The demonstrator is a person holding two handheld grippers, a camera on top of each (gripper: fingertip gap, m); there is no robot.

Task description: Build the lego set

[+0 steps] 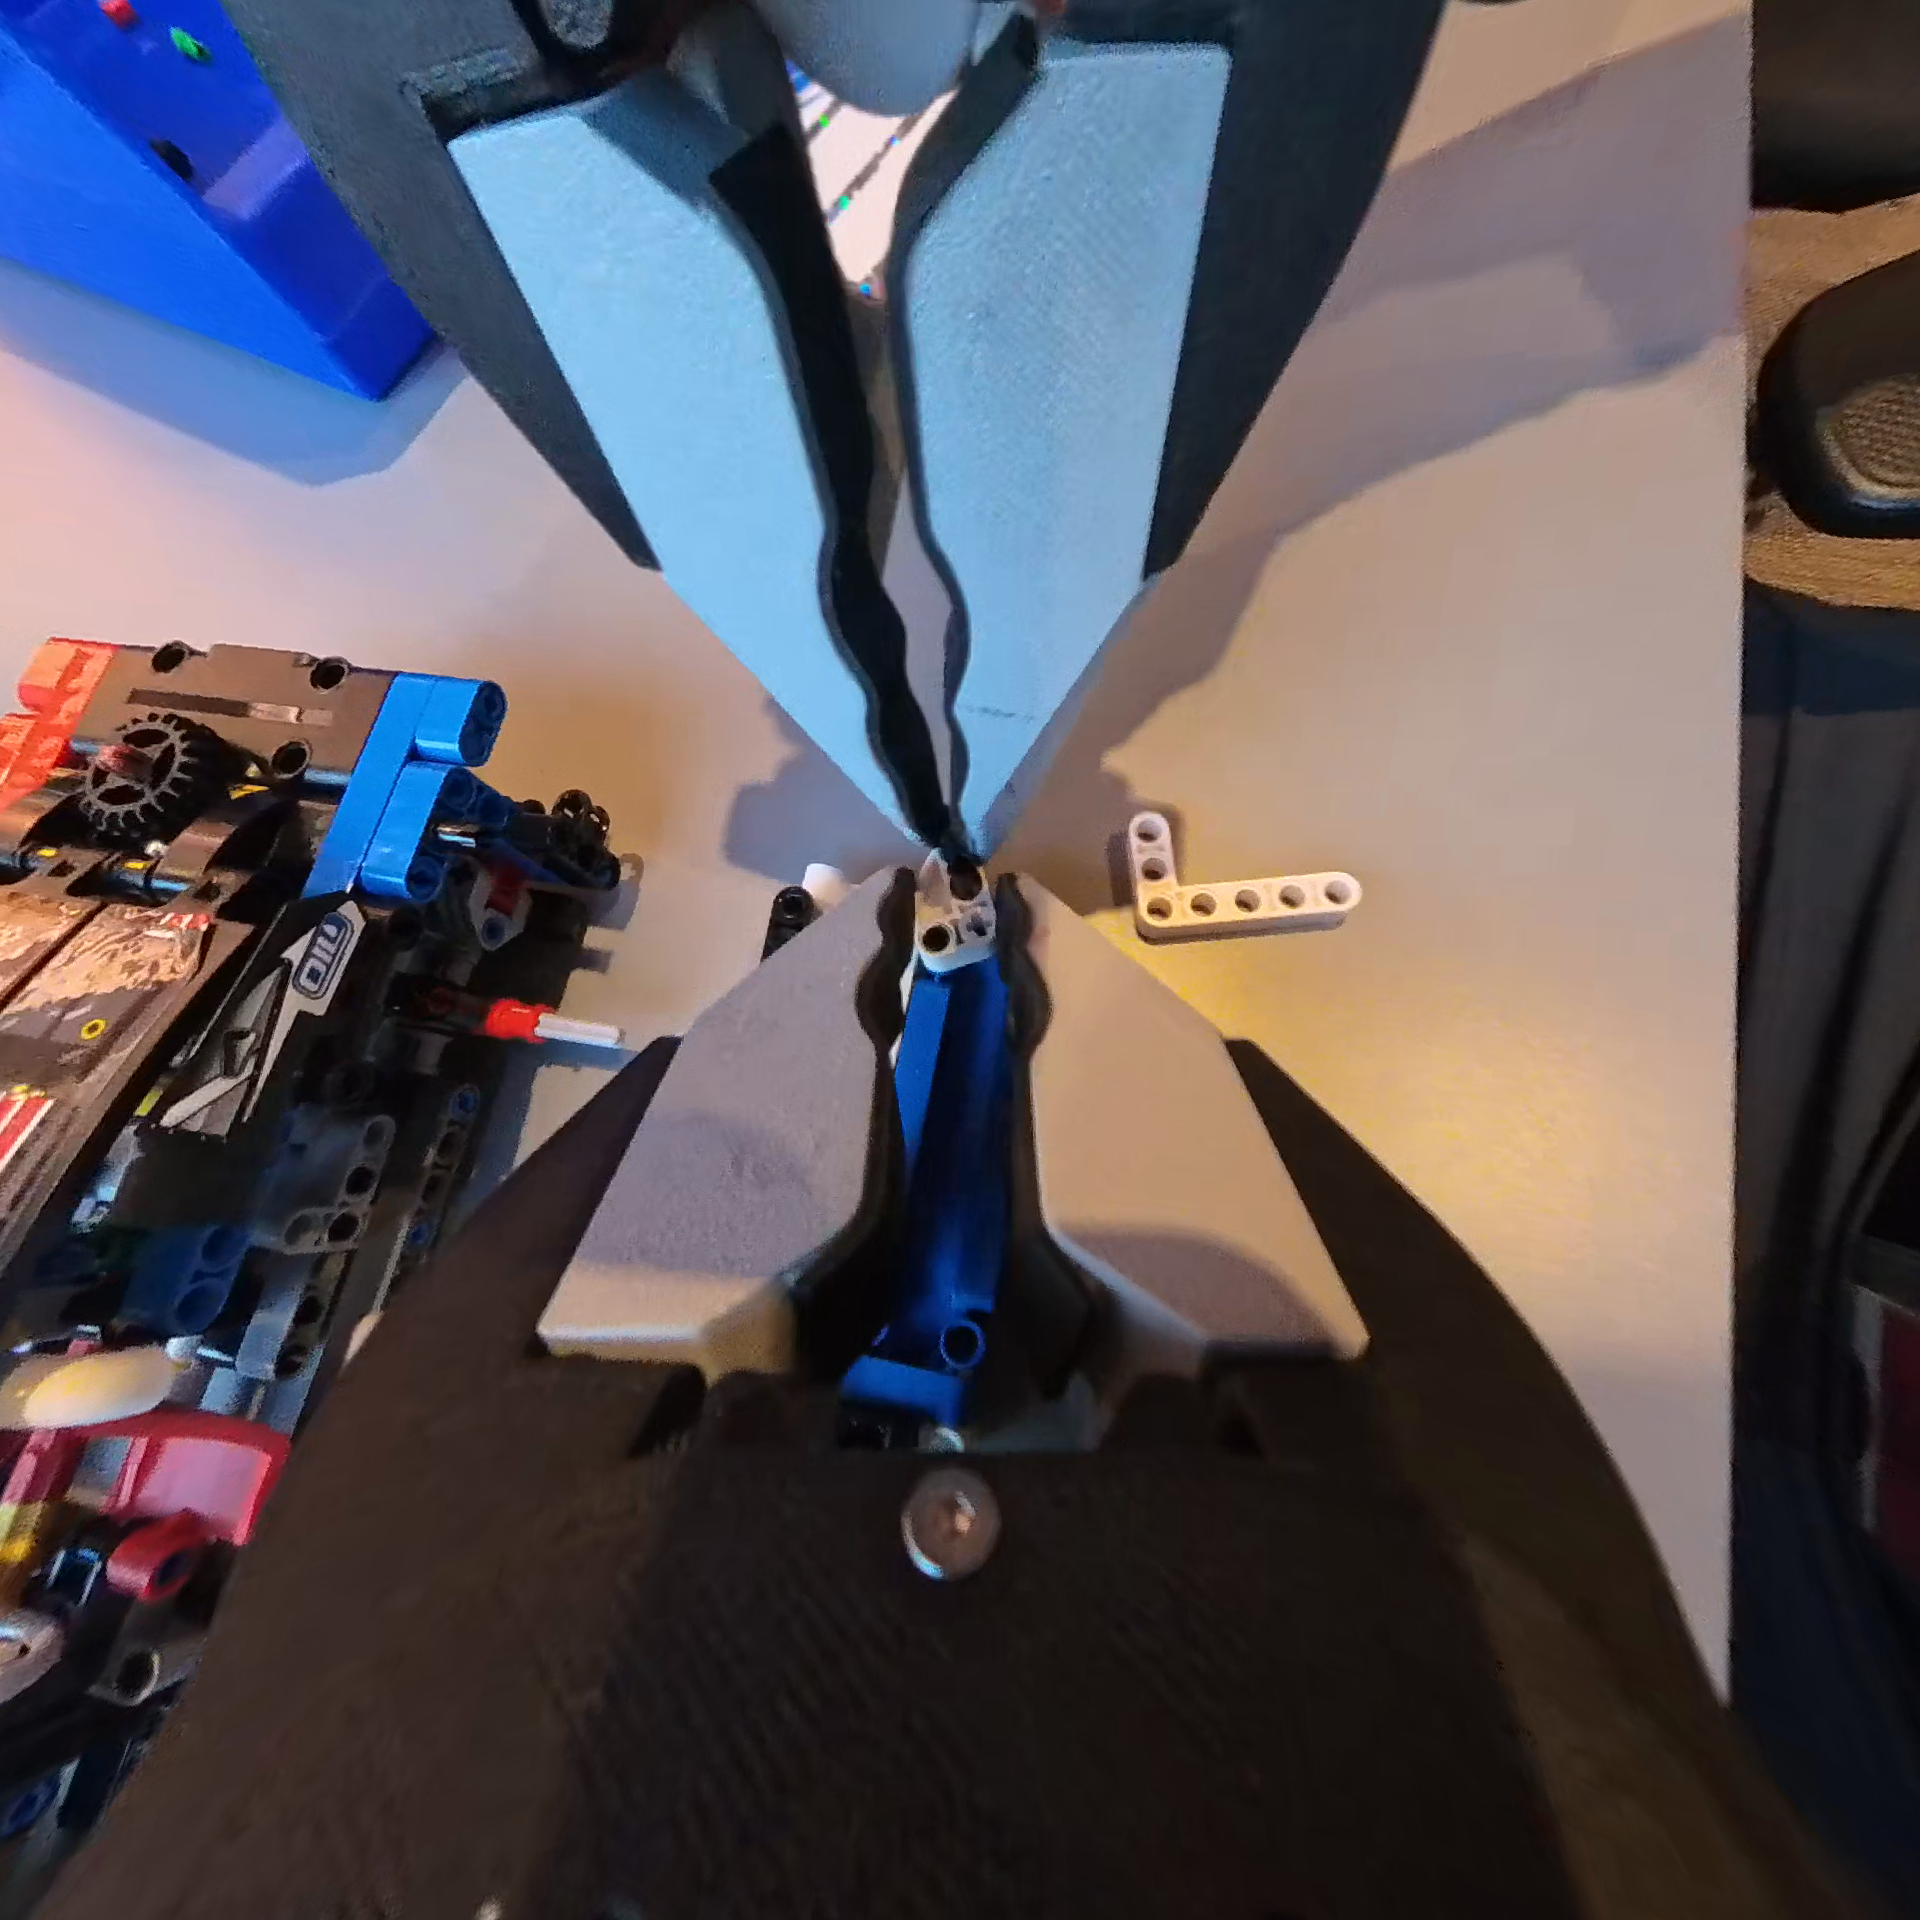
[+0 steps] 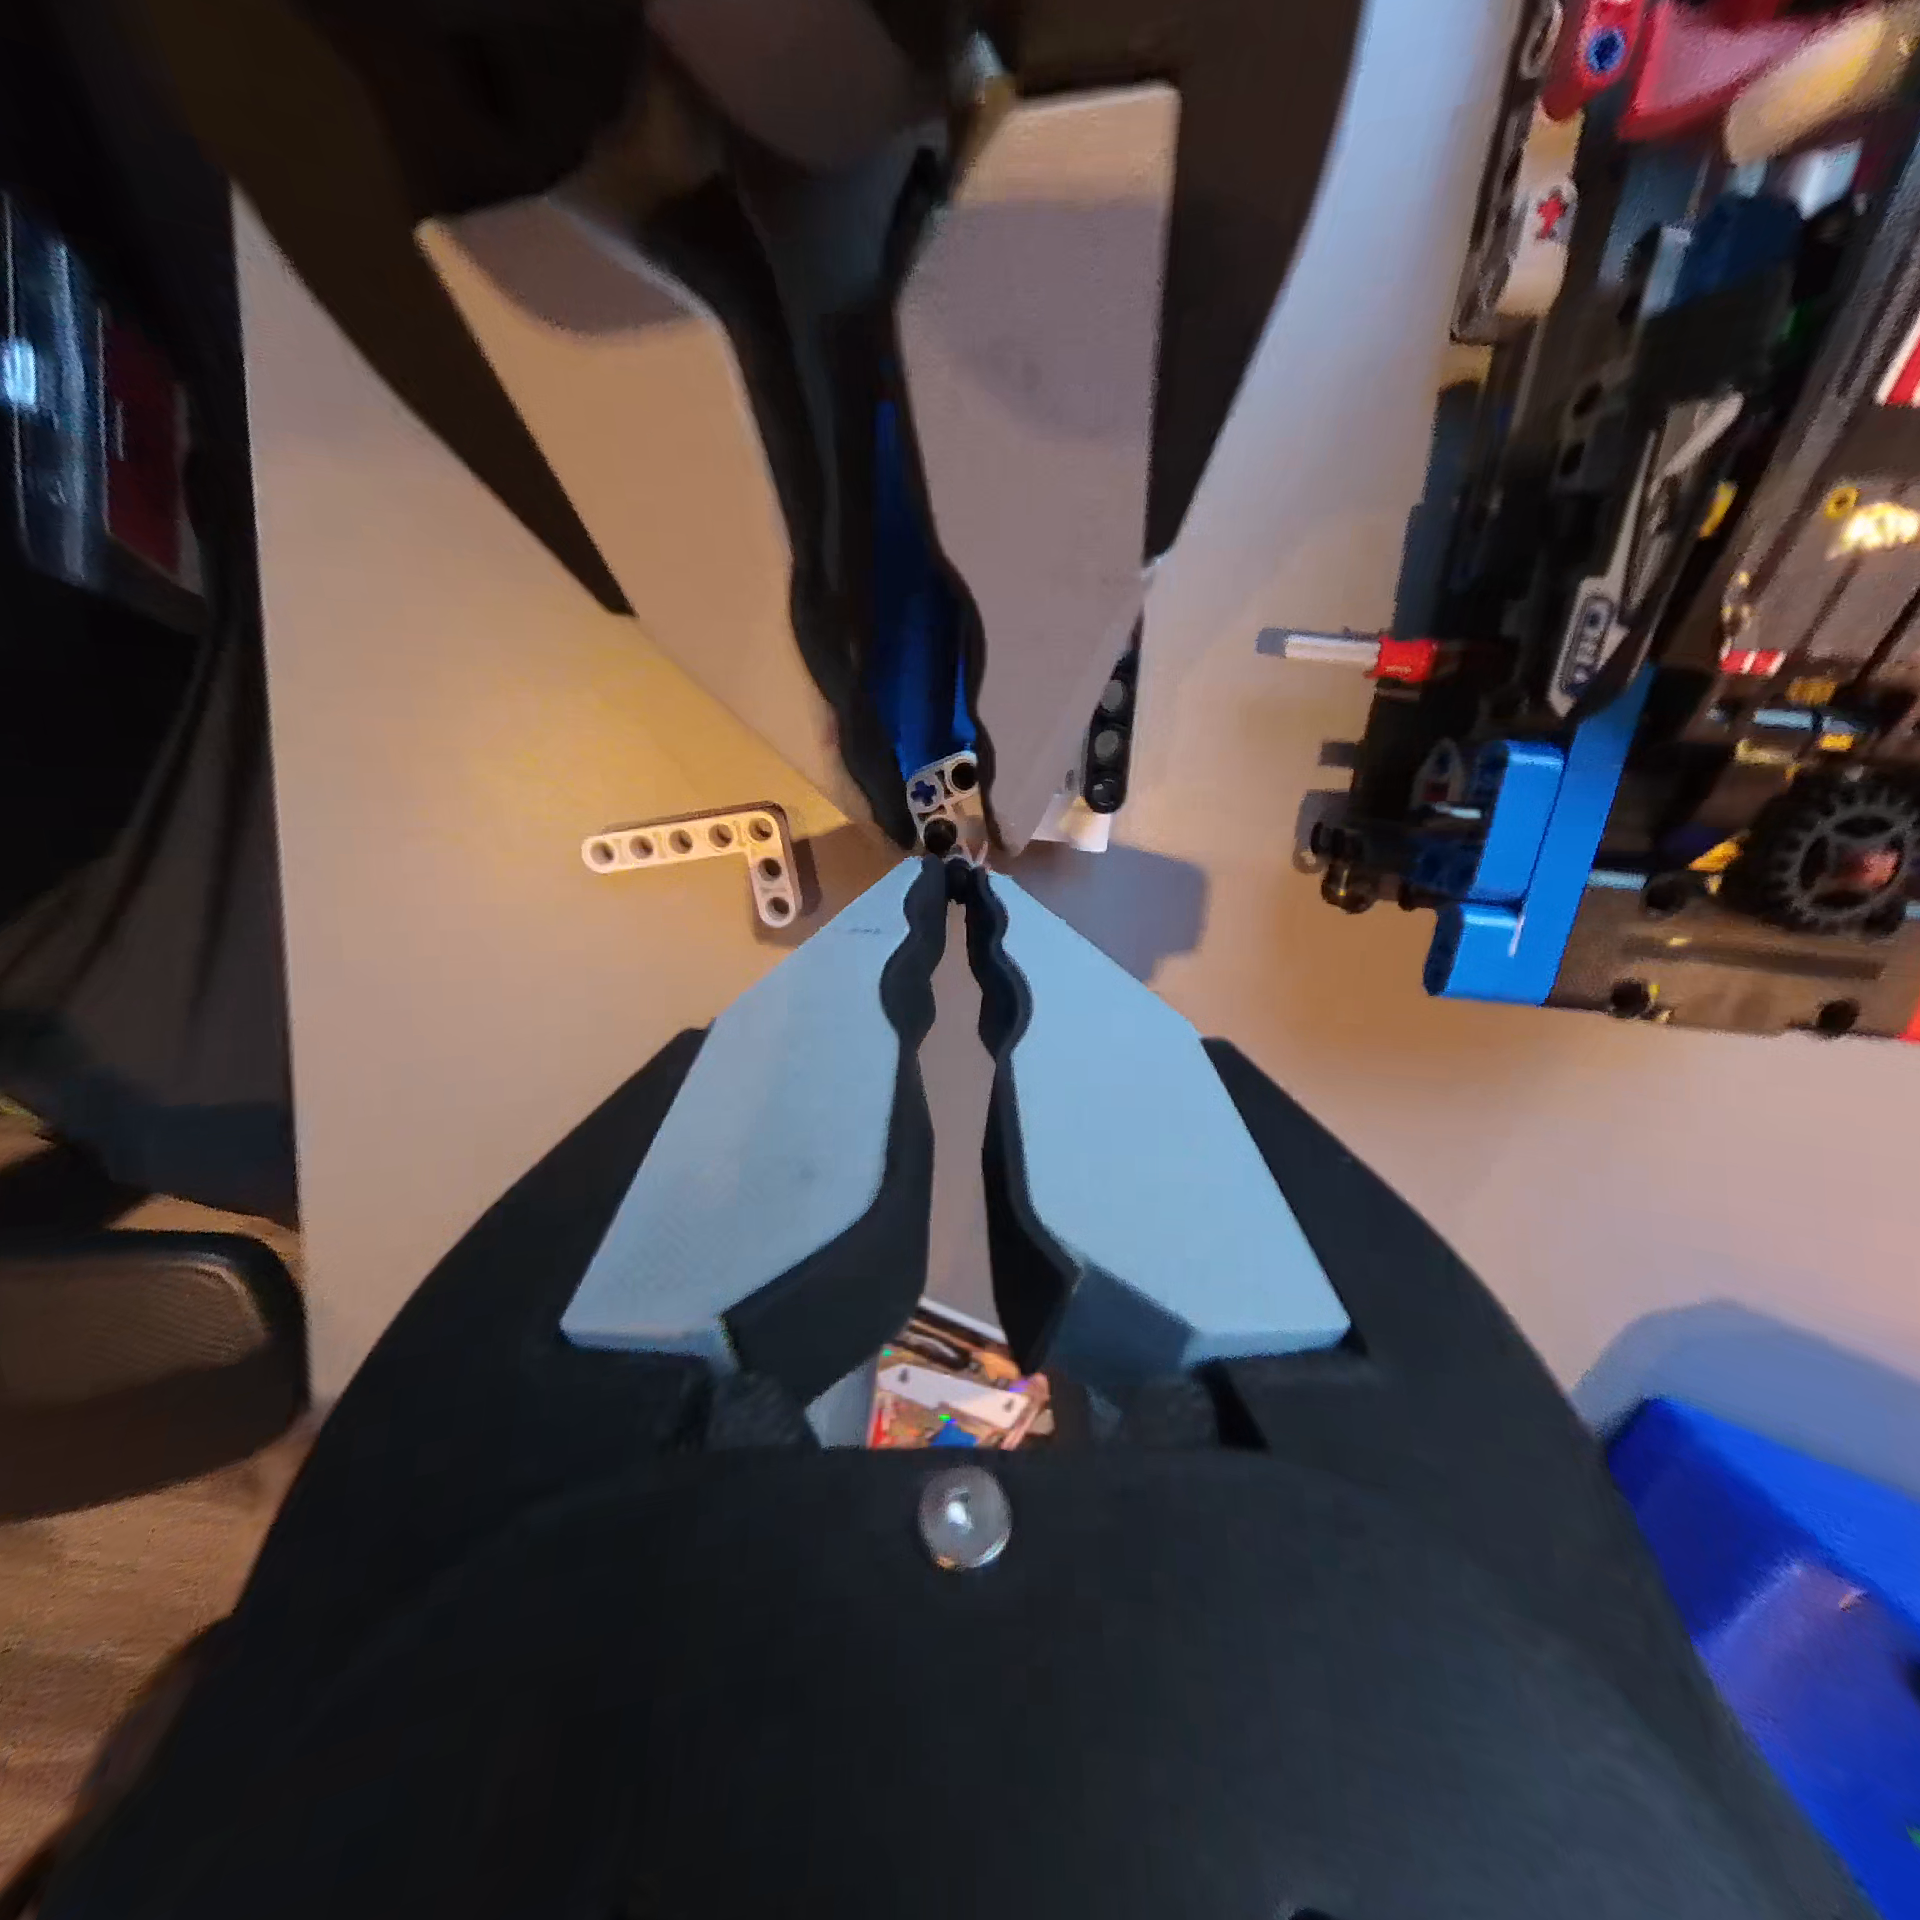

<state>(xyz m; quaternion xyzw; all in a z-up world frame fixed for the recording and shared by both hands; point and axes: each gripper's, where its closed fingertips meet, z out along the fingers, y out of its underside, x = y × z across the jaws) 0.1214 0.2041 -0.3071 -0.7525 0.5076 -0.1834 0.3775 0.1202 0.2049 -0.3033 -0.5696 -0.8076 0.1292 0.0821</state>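
The pale, smooth tabletop (image 1: 1455,1195) carries everything, lit with a warm yellowish glow near its middle. On it, at the far left corner in the left wrist view, stands a bright blue, blocky plastic box (image 1: 156,208) with small coloured bits on its top. Beyond the tabletop's right edge in that view sits a black office chair with a mesh-textured pad (image 1: 1849,426), over a brownish carpeted floor (image 1: 1818,270).
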